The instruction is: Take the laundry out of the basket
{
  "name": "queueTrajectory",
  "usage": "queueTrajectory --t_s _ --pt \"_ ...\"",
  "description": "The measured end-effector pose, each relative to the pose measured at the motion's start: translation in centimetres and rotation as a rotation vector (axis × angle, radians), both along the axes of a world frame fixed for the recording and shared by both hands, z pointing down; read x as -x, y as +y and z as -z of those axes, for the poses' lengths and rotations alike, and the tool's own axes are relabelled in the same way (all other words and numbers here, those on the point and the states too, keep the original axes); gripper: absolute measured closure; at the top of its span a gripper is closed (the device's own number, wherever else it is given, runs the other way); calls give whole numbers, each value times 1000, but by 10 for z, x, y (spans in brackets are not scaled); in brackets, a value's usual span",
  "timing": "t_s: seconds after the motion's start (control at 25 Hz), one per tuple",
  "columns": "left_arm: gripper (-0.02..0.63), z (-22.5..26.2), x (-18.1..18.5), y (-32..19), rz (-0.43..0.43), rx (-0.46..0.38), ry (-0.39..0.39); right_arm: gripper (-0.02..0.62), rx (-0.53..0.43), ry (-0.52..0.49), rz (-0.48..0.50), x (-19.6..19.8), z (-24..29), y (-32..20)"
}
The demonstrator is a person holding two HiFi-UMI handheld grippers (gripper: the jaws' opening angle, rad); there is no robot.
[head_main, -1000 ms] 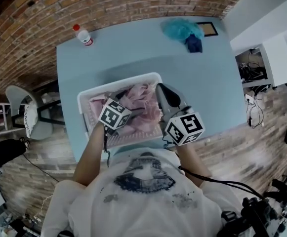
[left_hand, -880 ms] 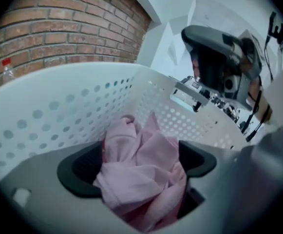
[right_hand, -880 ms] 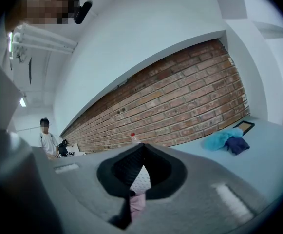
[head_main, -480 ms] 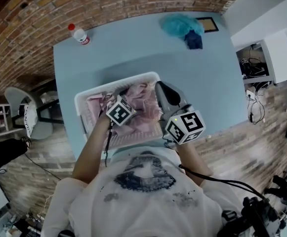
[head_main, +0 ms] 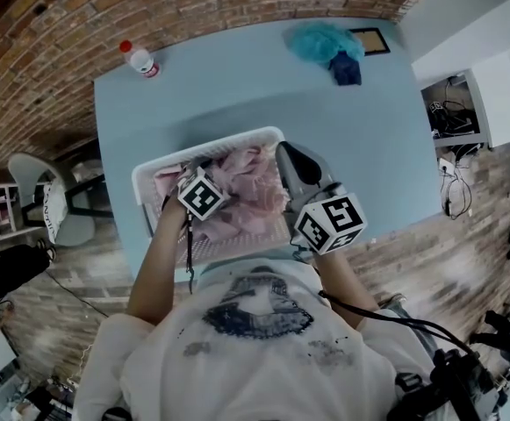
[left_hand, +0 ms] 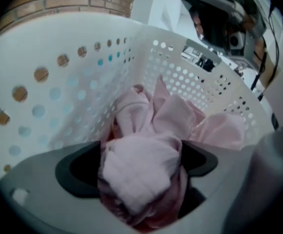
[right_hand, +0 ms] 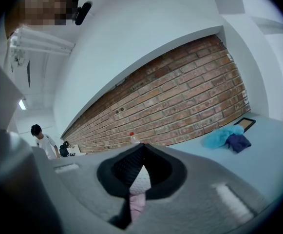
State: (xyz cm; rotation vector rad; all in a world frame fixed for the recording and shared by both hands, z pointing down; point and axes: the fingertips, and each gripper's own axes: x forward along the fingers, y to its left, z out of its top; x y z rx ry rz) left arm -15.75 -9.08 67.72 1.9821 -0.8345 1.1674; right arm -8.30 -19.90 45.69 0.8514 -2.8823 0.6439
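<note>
Near edge of the blue surface point(head_main: 237, 86): white perforated basket point(head_main: 145, 178), pink laundry point(head_main: 250, 182) still piled inside it. Left gripper point(head_main: 206, 178) is down in the basket, jaws clamped on a bunched wad of the pink laundry point(left_hand: 180, 116); its own view shows the wad filling the gap at the left gripper point(left_hand: 141, 167), with the holed basket wall point(left_hand: 58, 82) close on the left and behind. Right gripper point(head_main: 288, 156) sits over the basket's right rim, pointing away across the surface. In its own view the right gripper point(right_hand: 140, 152) has its jaw tips together, nothing gripped; a sliver of white mesh and pink cloth shows through the slot below the tips. Far side of the surface: clear bottle with red cap point(head_main: 139, 60) at the left corner, teal cloth point(head_main: 320, 42) with a dark blue cloth point(head_main: 346, 70) touching it at the right, small dark frame point(head_main: 369, 42) just beside them. Same bottle point(right_hand: 133, 138), teal cloth point(right_hand: 219, 136) and frame point(right_hand: 244, 123) show ahead of the right gripper, brick wall point(right_hand: 180, 101) behind. A person point(right_hand: 43, 143) stands far off at the left.
</note>
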Motion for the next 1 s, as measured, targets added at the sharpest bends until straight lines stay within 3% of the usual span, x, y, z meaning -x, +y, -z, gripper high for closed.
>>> queueTrajectory --t_s 0.2,0.76,1.0 --pt "120 -3 2 3 45 9 56 597 3 -1 9 4 -2 3" --pt "110 -38 -1 -8 59 -71 -14 597 27 -9 11 12 -6 9" --pt "168 -32 0 -6 61 -73 5 597 29 -16 9 14 -4 12"
